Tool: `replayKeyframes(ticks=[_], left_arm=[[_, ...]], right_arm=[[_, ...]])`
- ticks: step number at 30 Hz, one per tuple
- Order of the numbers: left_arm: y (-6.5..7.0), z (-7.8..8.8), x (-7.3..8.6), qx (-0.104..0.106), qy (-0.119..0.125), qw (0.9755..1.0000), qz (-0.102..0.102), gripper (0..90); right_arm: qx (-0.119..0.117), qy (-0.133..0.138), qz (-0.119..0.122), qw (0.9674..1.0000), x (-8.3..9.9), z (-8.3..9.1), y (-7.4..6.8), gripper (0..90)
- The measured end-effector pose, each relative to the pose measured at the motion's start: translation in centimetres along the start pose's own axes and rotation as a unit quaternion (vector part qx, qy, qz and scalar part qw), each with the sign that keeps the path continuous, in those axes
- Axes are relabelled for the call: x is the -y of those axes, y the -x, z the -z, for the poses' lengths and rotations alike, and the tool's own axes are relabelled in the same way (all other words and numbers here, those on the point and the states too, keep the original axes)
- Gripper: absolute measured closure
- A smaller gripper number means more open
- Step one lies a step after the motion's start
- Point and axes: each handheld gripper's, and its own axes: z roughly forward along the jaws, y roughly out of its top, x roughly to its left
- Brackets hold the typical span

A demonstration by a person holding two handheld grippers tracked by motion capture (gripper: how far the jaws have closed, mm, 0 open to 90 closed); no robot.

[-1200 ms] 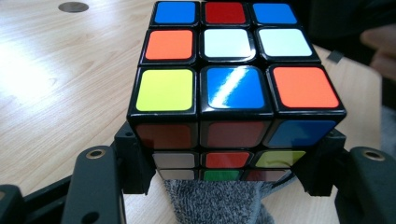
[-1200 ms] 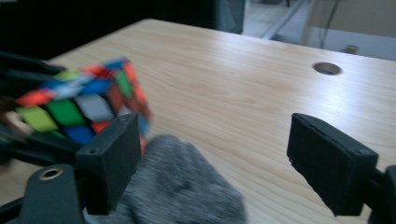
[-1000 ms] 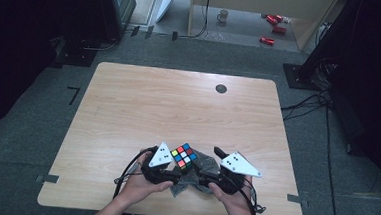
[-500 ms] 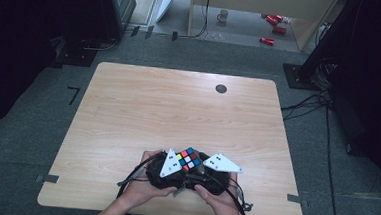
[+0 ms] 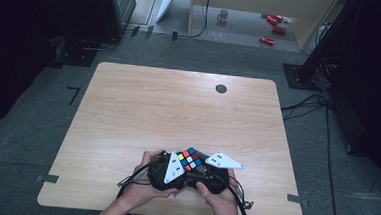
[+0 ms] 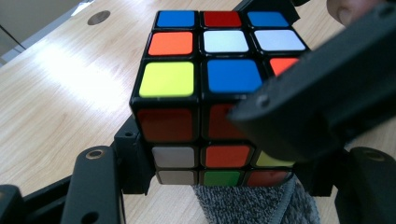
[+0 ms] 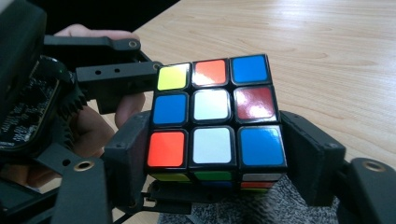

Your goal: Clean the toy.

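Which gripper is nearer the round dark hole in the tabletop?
Right, narrowly. Both the left gripper and right gripper sit at the cube, far from the hole.

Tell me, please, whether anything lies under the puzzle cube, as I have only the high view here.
Observer: Yes, the left gripper view shows a grey cloth under the puzzle cube.
Operator: Thank you. Is the left hand-held gripper gripping the cube?
Observer: It looks so. On the left hand-held gripper, the one jaw in sight sits against the cube's lower side. The other jaw is hidden behind a jaw of the right one.
Operator: And the right hand-held gripper?
Observer: The jaws of the right hand-held gripper have just been closing with the cube between them. In its own view, both pads appear to rest against opposite sides of the cube.
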Motion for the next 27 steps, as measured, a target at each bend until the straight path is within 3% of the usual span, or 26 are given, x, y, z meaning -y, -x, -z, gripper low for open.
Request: replayKeyframes(ticks=[5,10,14,18,22,24,27], left_arm=[[-0.1,0.2,0.0,0.002,0.009,0.9999,-0.006,34.9],[-0.2,0.5,0.1,0.011,0.033,0.9994,-0.004,34.6],[-0.3,0.5,0.2,0.011,0.036,0.9993,-0.007,34.9],[-0.3,0.7,0.1,0.011,0.041,0.9991,-0.007,35.1],[0.4,0.7,0.0,0.007,0.044,0.9986,-0.029,35.1],[0.6,0.6,0.0,0.003,0.042,0.9984,-0.037,35.1],[0.4,0.6,0.1,0.013,0.045,0.9984,-0.03,35.0]], right_arm=[[-0.04,0.006,-0.05,0.9979,0.1,0.3,1.3,34.0],[-0.085,0.018,-0.109,0.9903,0.2,0.6,2.6,34.2],[-0.078,0.02,-0.102,0.9915,0.2,0.6,2.4,34.1],[-0.049,0.017,-0.076,0.9958,-0.2,0.7,1.4,33.2],[-0.014,-0.002,-0.044,0.9989,-0.2,0.2,0.5,29.5],[-0.018,-0.014,-0.048,0.9986,0.0,-0.1,0.6,32.5],[-0.037,-0.014,-0.06,0.9974,0.0,0.0,1.1,34.0]])
